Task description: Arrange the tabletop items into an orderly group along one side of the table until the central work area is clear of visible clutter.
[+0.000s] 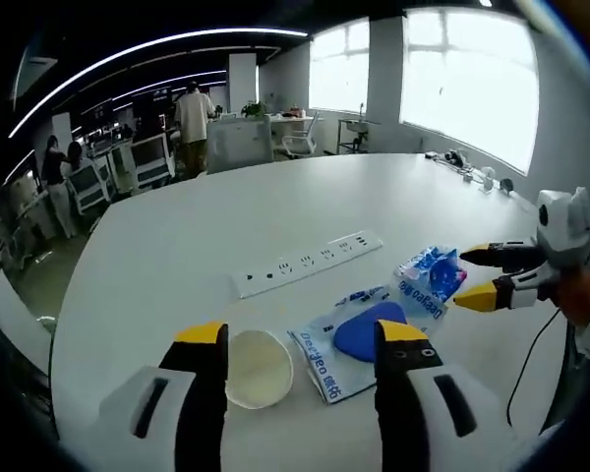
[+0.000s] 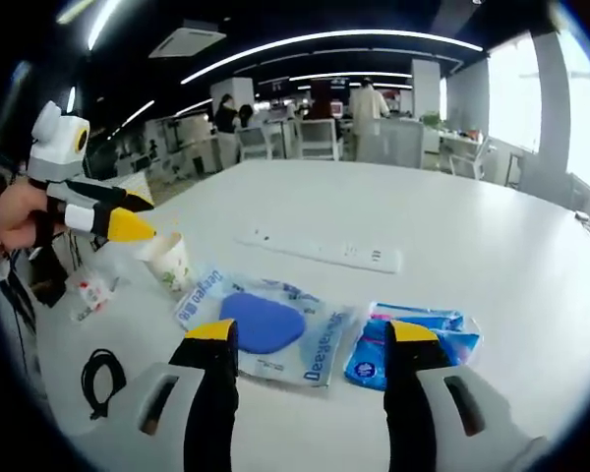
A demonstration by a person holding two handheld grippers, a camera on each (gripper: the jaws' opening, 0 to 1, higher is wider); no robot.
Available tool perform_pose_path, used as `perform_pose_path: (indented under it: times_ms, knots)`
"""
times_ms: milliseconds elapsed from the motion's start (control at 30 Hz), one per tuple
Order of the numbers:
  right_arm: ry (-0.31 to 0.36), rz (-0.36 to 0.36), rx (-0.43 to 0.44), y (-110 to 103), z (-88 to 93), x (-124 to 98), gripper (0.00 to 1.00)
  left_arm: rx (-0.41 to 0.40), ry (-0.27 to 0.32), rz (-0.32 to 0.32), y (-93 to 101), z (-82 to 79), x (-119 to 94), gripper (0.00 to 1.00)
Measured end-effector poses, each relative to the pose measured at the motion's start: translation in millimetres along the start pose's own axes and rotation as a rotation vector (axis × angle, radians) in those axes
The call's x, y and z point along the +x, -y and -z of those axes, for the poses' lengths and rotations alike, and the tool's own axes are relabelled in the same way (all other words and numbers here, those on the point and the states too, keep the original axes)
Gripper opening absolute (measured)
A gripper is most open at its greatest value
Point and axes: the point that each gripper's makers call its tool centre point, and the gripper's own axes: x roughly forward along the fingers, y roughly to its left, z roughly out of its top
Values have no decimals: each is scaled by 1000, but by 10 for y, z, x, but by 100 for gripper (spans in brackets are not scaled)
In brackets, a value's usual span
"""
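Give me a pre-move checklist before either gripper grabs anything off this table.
1. Left gripper open, jaws empty: ok.
2. Right gripper open, jaws empty: ok.
3. Paper cup within the left jaws' line: ok, it lies on its side just ahead of them.
4. Flat packet with blue pad free to lift: ok, nothing rests on it.
5. Crumpled blue packet apart from the flat one: cannot tell, their edges sit close.
6. Central area clear: not ok; power strip and both packets lie mid-table.
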Motion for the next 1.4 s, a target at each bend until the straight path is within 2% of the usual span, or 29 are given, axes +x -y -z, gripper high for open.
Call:
perform_pose_path:
  times_ms: [367,833,1400]
  knots:
    - [4,-9,-11,-108,-55,-102,62,-20,-1,-7,-90,110,-253,70]
    - [-3,-30,-34,-308,-68,-233,62,-43,5,-31,-246,262,-645,71]
    - [-10,-91,-67,-757,-86,-384,62,-58,-20,-33,-318,560,-1049,72]
